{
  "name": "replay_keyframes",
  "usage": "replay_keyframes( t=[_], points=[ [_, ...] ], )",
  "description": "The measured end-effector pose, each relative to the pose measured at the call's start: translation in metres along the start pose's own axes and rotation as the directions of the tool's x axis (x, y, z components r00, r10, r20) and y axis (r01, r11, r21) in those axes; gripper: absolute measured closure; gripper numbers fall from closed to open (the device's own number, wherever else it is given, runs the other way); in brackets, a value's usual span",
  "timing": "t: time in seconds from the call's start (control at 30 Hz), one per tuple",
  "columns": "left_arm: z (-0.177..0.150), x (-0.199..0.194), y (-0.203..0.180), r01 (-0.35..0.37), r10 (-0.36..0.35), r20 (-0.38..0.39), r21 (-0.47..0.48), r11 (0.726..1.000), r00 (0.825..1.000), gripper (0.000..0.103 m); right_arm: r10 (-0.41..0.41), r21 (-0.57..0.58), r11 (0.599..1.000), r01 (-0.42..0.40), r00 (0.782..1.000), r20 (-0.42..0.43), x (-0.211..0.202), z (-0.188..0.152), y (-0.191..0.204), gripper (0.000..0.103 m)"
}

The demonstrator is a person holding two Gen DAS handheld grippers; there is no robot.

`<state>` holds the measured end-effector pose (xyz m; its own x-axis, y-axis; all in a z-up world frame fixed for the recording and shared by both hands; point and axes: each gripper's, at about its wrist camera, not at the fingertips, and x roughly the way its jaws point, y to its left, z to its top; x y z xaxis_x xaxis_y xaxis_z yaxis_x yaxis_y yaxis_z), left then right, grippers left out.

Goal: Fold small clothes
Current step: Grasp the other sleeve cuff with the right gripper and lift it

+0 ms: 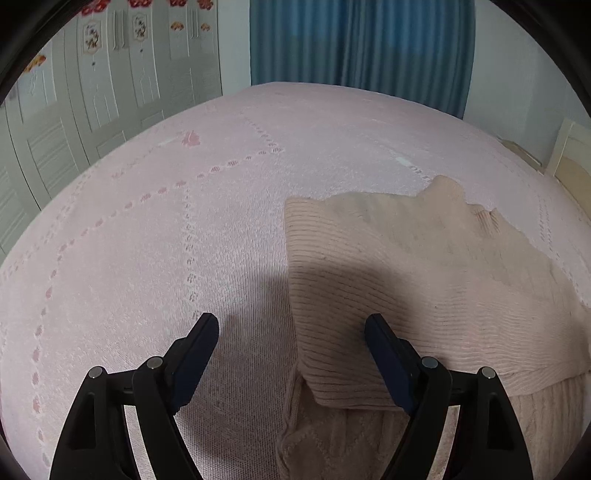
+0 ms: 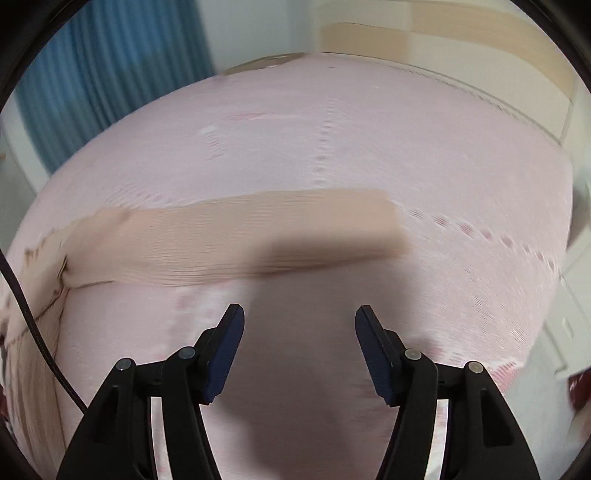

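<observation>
A beige ribbed knit sweater lies on the pink bedspread, partly folded, with a cable-knit part below its ribbed flap. My left gripper is open and empty, just above the sweater's left edge; its right finger is over the ribbed flap. In the right wrist view a sleeve or folded strip of the sweater stretches across the bedspread. My right gripper is open and empty, a little short of that strip. This view is motion-blurred.
White wardrobe doors stand to the left and a blue curtain hangs beyond the bed. A wooden headboard is at the far side. A black cable crosses the left of the right wrist view.
</observation>
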<state>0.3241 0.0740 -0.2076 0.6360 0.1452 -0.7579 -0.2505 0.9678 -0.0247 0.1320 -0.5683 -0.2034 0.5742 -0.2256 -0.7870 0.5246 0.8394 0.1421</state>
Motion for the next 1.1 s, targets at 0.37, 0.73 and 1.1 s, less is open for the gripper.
replay_keyframes(
  t=[0.37,0.73,1.1],
  points=[
    [-0.002,0.0,-0.003,-0.03,0.03,0.01,0.015,0.999,1.0,0.023,0.047,0.155,0.987,-0.048,0.999,0.01,0.035,0.034,-0.017,0.039],
    [-0.002,-0.007,-0.004,-0.046,0.045,0.032,0.014,0.999,0.998,0.023,-0.017,0.157,0.988,0.009,0.999,0.052,0.034,0.061,-0.018,0.097],
    [-0.002,-0.043,0.039,0.027,-0.011,0.107,-0.145,0.989,0.994,0.023,-0.038,-0.076,0.995,0.06,0.964,0.265,-0.071,0.092,0.101,0.098]
  ],
)
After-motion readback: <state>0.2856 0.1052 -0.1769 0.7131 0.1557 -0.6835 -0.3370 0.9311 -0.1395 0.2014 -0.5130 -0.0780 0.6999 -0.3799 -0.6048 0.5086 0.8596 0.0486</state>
